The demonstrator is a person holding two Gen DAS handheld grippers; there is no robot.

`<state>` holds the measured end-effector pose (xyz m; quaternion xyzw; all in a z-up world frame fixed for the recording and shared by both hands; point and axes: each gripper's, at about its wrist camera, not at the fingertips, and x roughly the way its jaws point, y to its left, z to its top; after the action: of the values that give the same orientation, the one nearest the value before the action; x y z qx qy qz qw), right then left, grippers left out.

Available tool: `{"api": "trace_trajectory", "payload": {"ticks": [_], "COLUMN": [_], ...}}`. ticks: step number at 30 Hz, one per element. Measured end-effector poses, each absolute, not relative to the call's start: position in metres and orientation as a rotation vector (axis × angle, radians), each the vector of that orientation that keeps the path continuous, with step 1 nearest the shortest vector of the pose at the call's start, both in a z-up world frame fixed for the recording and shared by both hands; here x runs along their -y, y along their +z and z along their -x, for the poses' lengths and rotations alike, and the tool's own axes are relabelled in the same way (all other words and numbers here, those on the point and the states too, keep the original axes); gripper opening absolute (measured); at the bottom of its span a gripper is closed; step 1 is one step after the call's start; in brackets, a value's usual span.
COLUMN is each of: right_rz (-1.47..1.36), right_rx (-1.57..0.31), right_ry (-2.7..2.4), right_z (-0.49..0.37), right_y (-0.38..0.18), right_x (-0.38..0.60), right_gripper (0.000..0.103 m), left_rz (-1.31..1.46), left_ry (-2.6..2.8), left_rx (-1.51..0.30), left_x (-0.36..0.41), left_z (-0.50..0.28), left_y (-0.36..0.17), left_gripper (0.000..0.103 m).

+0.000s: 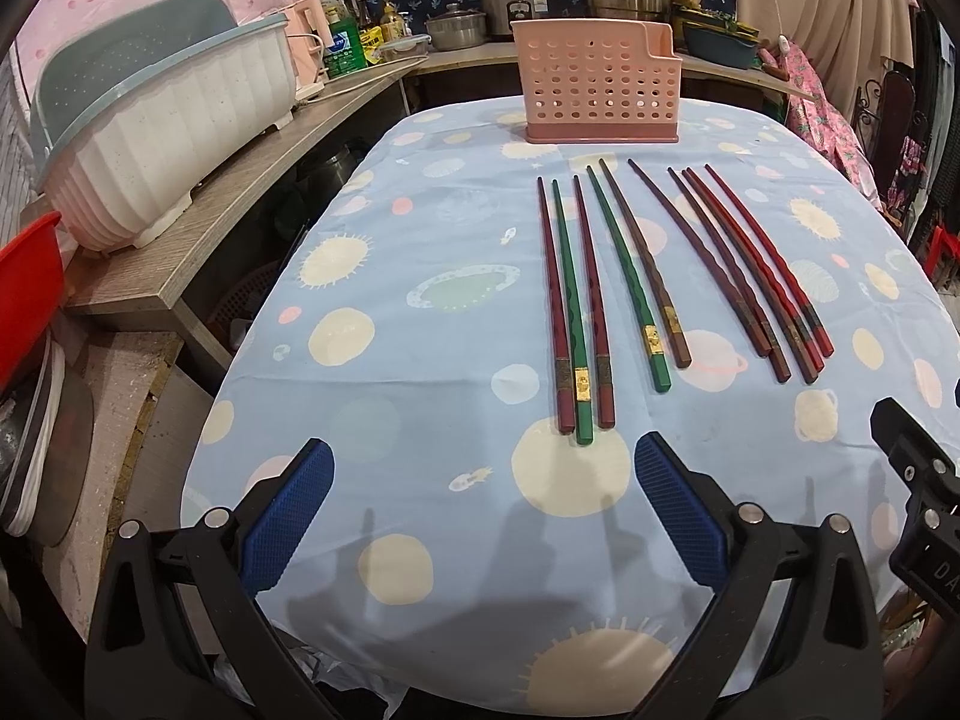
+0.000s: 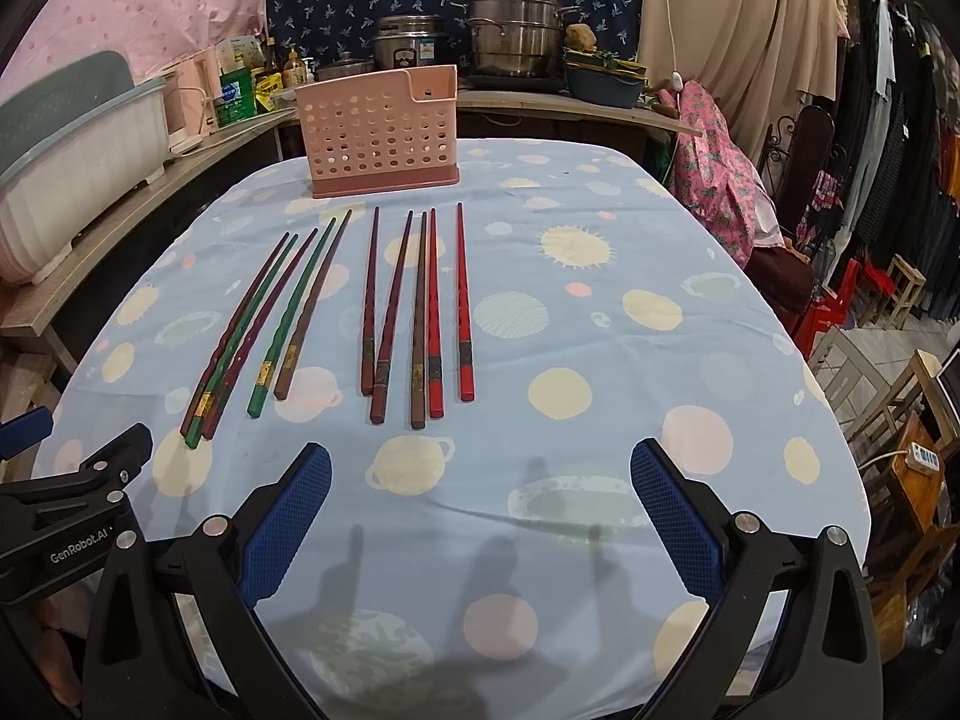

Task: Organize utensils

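A: Left wrist view first – how does the left gripper [image 1: 483, 480] stand?
B: Jaws spread wide, nothing between them, low over the surface [image 1: 420, 312]. Ten chopsticks [image 1: 636, 282] lie side by side just ahead of it; the pink holder [image 1: 600, 87] stands upright beyond them.

A: And the right wrist view?
B: The right gripper [image 2: 480, 480] is likewise wide apart and empty. The chopsticks [image 2: 420, 312] lie ahead and to its left, the holder [image 2: 381, 132] farther ahead-left, the left gripper [image 2: 90, 480] beside it

Glossy lacquered chopsticks [image 2: 463, 306] lie on a matt printed cloth [image 2: 600, 372]; upper centre, a perforated pink holder [image 2: 384, 138], seemingly plastic; behind, shiny metal pots [image 2: 516, 30].
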<state>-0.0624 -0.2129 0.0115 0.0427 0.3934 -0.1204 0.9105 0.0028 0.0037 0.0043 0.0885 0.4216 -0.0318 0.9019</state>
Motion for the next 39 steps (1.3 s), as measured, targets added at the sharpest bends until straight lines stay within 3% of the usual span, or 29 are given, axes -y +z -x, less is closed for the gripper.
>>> {"api": "trace_trajectory", "payload": {"ticks": [39], "right_rz": [-0.089], "right_rx": [-0.810], "right_ry": [-0.248], "right_z": [0.0627], "right_y": [0.0113], "right_x": [0.2129], "right_gripper": [0.096], "left_rz": [-0.183], "left_ry": [-0.063], "left_rx": [-0.875], "left_x": [-0.0050], "left_z": [-0.0017], "left_y": [0.0010], "left_gripper": [0.096]}}
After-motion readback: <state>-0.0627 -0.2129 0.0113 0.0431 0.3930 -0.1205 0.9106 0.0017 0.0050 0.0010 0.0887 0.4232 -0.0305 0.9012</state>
